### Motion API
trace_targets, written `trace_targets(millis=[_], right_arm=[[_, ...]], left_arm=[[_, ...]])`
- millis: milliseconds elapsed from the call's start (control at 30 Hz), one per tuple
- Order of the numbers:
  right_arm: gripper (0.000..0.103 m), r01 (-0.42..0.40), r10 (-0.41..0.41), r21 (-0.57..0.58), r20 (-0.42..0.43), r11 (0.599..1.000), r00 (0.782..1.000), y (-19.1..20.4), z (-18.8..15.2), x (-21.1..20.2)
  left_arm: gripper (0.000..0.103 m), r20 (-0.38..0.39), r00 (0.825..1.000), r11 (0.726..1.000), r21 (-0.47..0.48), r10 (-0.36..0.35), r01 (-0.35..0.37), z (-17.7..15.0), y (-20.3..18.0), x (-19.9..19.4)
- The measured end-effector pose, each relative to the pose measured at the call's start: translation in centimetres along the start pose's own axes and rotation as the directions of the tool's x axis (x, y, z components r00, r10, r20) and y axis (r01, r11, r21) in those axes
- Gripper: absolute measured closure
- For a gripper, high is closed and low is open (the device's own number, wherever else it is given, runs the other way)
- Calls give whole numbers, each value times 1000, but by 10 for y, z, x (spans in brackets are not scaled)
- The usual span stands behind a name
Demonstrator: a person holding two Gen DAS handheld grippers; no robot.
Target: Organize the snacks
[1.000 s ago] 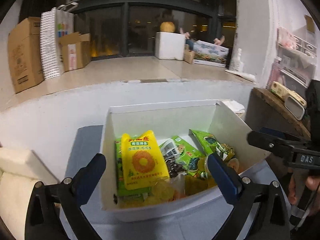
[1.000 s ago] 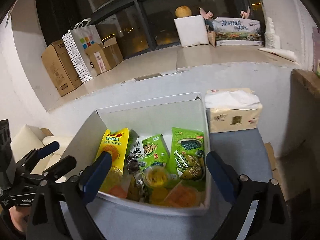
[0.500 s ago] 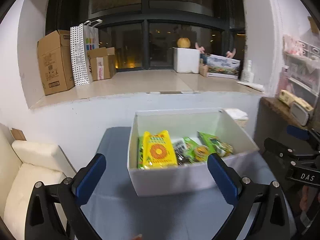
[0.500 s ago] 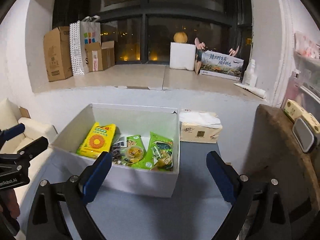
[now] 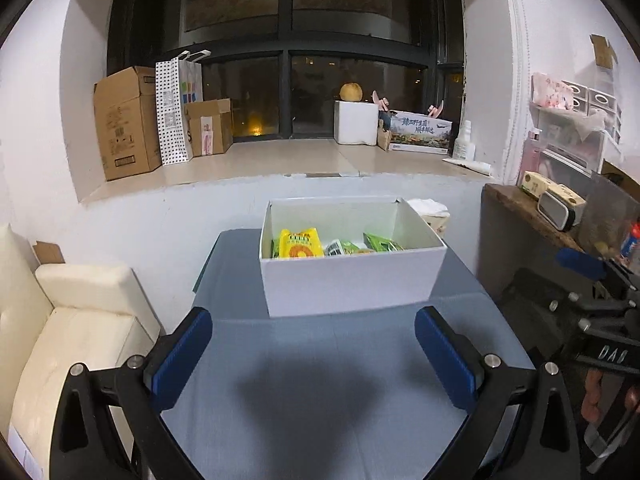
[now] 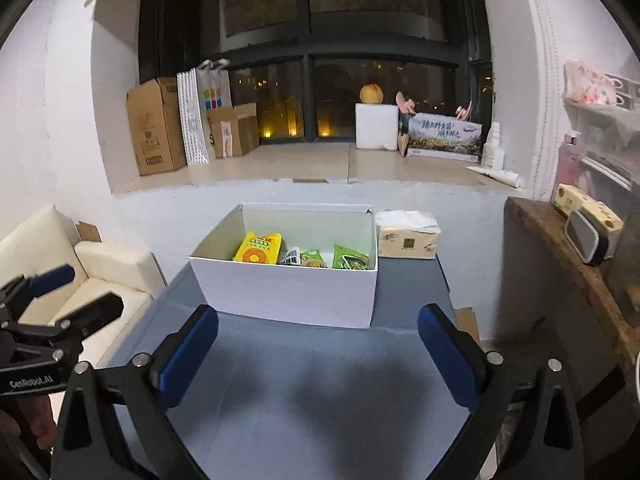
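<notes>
A white open box [image 5: 352, 280] stands on the grey-blue table [image 5: 312, 400] and holds several snack packs: a yellow pack [image 5: 300, 245] at the left and green packs [image 5: 380, 243] to its right. It also shows in the right wrist view [image 6: 288, 292], with the yellow pack [image 6: 258, 250] and green packs [image 6: 350, 258]. My left gripper [image 5: 312, 356] is open and empty, well short of the box. My right gripper [image 6: 318, 352] is open and empty, also short of the box.
A tissue pack [image 6: 408, 236] lies behind the box on the right. A cream sofa [image 5: 72, 320] stands left of the table. A wooden shelf [image 6: 568, 256] with small items is at the right. Cardboard boxes [image 5: 124, 120] sit on the window ledge.
Both grippers have pulled back and up from over the box. The box now looks smaller and farther away. Both grippers stay open and empty.
</notes>
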State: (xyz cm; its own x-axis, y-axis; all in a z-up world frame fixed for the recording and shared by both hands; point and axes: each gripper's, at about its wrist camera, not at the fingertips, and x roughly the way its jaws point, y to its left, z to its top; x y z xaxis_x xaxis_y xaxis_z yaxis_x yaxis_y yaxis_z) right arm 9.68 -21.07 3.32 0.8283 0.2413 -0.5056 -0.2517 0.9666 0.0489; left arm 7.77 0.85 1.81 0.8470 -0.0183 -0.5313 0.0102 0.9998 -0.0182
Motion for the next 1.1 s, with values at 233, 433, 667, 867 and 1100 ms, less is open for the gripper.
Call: trace_targets(millis=[233, 433, 667, 867, 1100], right_arm=[[0, -18, 17, 51, 16, 999, 1000, 6, -35, -40], [0, -14, 14, 45, -11, 999, 1000, 7, -39, -47], [0, 0, 1, 51, -22, 999, 1000, 6, -40, -47], [0, -8, 10, 49, -23, 999, 1000, 5, -41, -47], [0, -13, 14, 45, -20, 999, 1000, 4, -41, -48]], left_arm=[[0, 2, 1000, 1000, -22, -9, 9, -35, -4, -48], [0, -11, 1000, 1000, -12, -29, 28, -39, -13, -53], [0, -12, 1000, 999, -19, -29, 29, -36, -14, -51], [0, -28, 999, 1000, -19, -21, 21, -37, -13, -47], [0, -33, 999, 1000, -17, -23, 23, -37, -13, -47]])
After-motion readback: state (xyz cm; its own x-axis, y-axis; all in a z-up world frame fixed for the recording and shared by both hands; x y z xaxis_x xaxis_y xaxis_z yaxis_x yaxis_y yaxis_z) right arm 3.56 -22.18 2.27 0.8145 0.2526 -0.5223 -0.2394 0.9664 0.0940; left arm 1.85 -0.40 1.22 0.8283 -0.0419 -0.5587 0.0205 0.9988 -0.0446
